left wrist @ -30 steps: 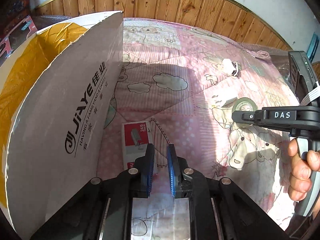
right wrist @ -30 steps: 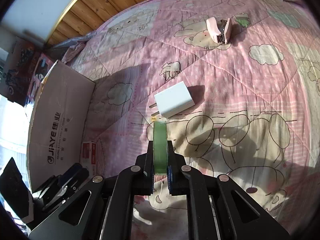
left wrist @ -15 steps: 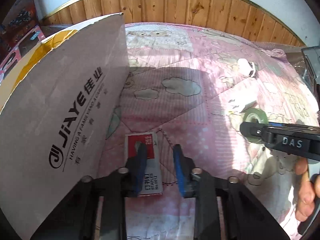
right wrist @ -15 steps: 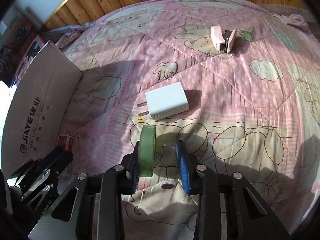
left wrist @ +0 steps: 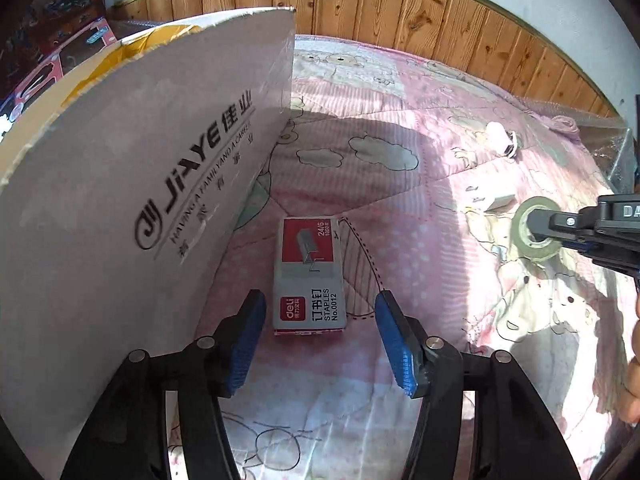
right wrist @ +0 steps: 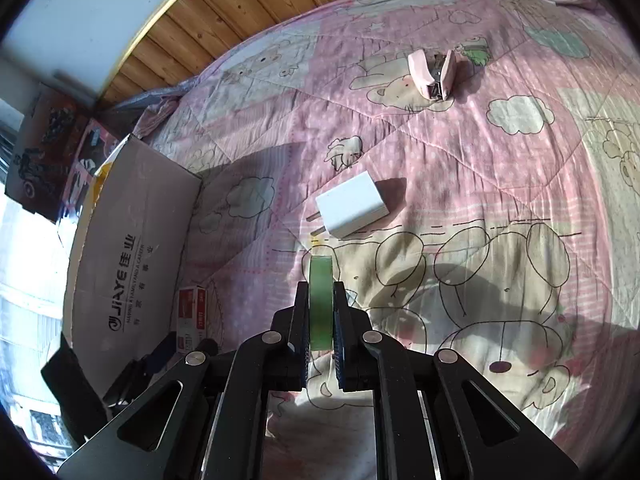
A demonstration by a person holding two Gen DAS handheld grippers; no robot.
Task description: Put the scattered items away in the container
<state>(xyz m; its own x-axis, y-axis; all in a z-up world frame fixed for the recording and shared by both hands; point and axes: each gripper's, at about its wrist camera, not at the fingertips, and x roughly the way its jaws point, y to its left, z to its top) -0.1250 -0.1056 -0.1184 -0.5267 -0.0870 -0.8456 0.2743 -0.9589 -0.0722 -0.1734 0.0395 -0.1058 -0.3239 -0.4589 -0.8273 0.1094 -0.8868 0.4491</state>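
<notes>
Left gripper point(left wrist: 320, 338) is spread wide, blue pads either side of the staple box point(left wrist: 309, 274) without touching it. The box lies flat on the pink quilt point(left wrist: 400, 208), red-and-white label up, just beside the outer wall of the cardboard box point(left wrist: 132, 200). Its near end sits between the fingertips, the rest reaches forward past them.

Right gripper point(right wrist: 321, 320) is clamped on the tape roll point(right wrist: 320, 300). The roll is greenish and stands on edge between the two pads; its front rim pokes out ahead of the fingers. From the left wrist view the same roll point(left wrist: 538, 234) shows face-on at the right gripper's tip, over the quilt to the right of the staple box and well apart from it. Can't tell if the roll touches the quilt.

White charger point(right wrist: 352, 205) lies flat on the quilt just ahead of the tape roll, prongs pointing toward the cardboard box. Pink stapler point(right wrist: 434, 74) sits further out, well apart from everything else.

The cardboard box stands at the left edge of the quilt, yellow lining visible at its top. Can't see what is inside it from either view.

A bit of a hand point(left wrist: 633, 376) shows at the right edge of the left wrist view.
</notes>
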